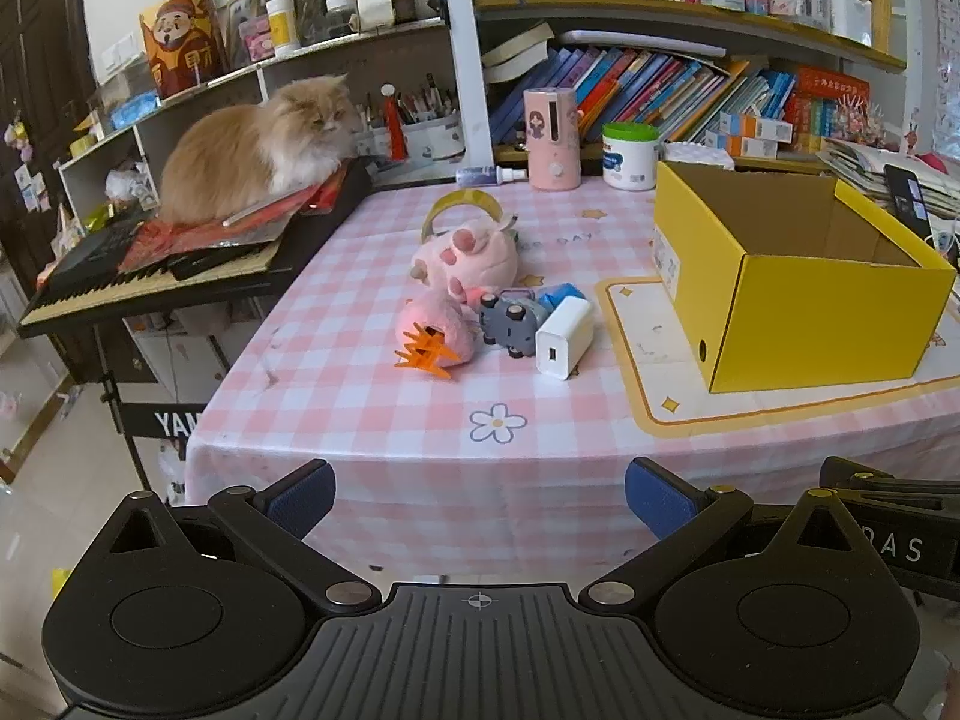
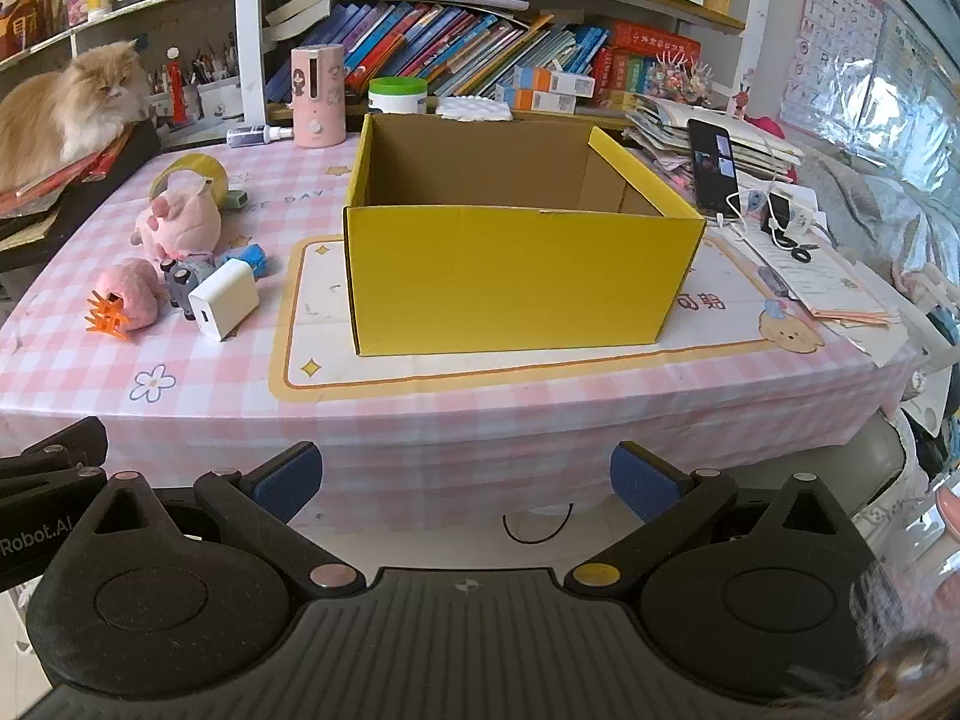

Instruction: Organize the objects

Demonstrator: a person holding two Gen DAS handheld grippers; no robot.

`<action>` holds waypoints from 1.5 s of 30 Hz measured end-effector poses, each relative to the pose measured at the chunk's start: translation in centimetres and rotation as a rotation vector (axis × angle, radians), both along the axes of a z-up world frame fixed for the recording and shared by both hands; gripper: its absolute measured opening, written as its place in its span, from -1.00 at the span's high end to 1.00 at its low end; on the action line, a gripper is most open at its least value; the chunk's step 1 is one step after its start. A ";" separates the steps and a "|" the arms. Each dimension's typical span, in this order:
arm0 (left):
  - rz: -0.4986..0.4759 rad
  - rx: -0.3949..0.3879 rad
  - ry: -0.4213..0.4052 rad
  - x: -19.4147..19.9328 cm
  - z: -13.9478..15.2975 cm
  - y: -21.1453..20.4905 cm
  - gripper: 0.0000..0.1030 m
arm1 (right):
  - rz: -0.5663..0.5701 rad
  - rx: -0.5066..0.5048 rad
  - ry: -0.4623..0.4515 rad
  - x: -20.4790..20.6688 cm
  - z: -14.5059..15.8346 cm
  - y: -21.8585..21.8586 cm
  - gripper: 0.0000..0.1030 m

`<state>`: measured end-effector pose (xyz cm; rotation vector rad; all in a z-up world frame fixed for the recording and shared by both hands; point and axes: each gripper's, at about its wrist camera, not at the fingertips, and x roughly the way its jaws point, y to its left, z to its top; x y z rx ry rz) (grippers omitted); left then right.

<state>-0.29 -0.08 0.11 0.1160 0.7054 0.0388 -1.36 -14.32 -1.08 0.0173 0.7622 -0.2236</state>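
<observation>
- Clutter is lying left of the yellow box [image 2: 522, 276] on the checked tablecloth [image 1: 372, 420]: white charger [image 1: 564, 337], grey toy [image 1: 513, 318], two pink plush toys [image 1: 468, 258] and an orange hair claw [image 1: 423, 354].
- Left gripper [image 1: 480, 498] and right gripper [image 2: 467, 480] are hovering off the table edge, jaws spread, empty.
- Starting with the charger, nearest the box, looks wisest: grip its flat sides, clear the box wall.

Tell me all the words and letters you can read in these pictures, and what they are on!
"YAN", cut off: black keyboard stand.
"DAS", start hidden: right claw's body.
"Robot.AI", start cut off: left claw's body.
"E DAY", faint: pink checked tablecloth.
Alphabet letters such as "A", "E", "I", "M": wall poster.
Too small or blurred: book spines, white jar, yellow box label.
</observation>
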 end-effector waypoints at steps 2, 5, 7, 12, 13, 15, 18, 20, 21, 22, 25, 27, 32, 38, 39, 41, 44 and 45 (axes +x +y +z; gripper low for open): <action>-0.001 0.002 0.001 0.0 0.0 0.0 -1.00 | 0.003 0.001 0.004 0.1 -0.1 0.0 -1.00; 0.000 -0.001 0.002 0.0 0.0 -0.1 -1.00 | 0.003 0.002 0.006 0.2 -0.2 0.0 -1.00; -0.001 0.002 0.000 0.0 0.0 -0.1 -1.00 | 0.003 0.002 0.005 0.2 -0.2 0.0 -1.00; -0.001 0.004 0.000 -0.1 -0.1 -0.1 -1.00 | 0.003 0.004 0.006 0.3 -0.2 0.0 -1.00; -0.001 0.003 0.001 -0.1 -0.1 -0.1 -1.00 | 0.003 0.003 0.006 0.2 -0.2 0.0 -1.00; -0.001 0.002 0.002 0.0 -0.1 -0.2 -1.00 | 0.003 0.003 0.008 0.3 -0.2 0.0 -1.00; -0.001 0.003 0.001 0.0 -0.1 -0.2 -1.00 | 0.004 0.003 0.006 0.3 -0.2 -0.1 -1.00; -0.001 0.003 0.002 0.0 -0.1 -0.2 -1.00 | 0.004 0.003 0.005 0.4 -0.2 -0.1 -1.00; -0.001 0.003 0.002 0.0 -0.1 -0.2 -1.00 | 0.004 0.003 0.004 0.4 -0.2 -0.1 -1.00; -0.001 0.002 0.001 0.0 -0.1 -0.2 -1.00 | 0.004 0.003 0.005 0.4 -0.2 -0.1 -1.00; -0.003 0.002 0.002 0.0 -0.1 -0.2 -1.00 | 0.003 0.003 0.004 0.4 -0.2 -0.1 -1.00; -0.005 0.001 0.002 0.1 0.0 -0.2 -1.00 | 0.003 0.003 0.004 0.4 -0.2 -0.1 -1.00; -0.009 -0.005 0.005 0.5 0.2 0.1 -1.00 | 0.000 0.001 0.005 0.6 -0.1 -0.1 -1.00; -0.006 -0.006 0.011 0.8 0.1 0.3 -1.00 | -0.003 -0.001 0.007 0.8 -0.1 0.1 -1.00; -0.006 -0.006 0.011 0.8 0.1 0.3 -1.00 | -0.003 -0.002 0.007 0.8 -0.1 0.1 -1.00; -0.006 -0.006 0.011 0.8 0.0 0.3 -1.00 | -0.003 -0.003 0.009 0.9 -0.2 0.3 -1.00; -0.004 -0.010 0.014 1.0 -0.1 0.6 -1.00 | -0.003 -0.004 0.009 1.0 -0.2 0.3 -1.00; -0.002 -0.011 0.015 1.1 -0.2 0.8 -1.00 | -0.002 -0.005 0.009 1.0 -0.3 0.4 -1.00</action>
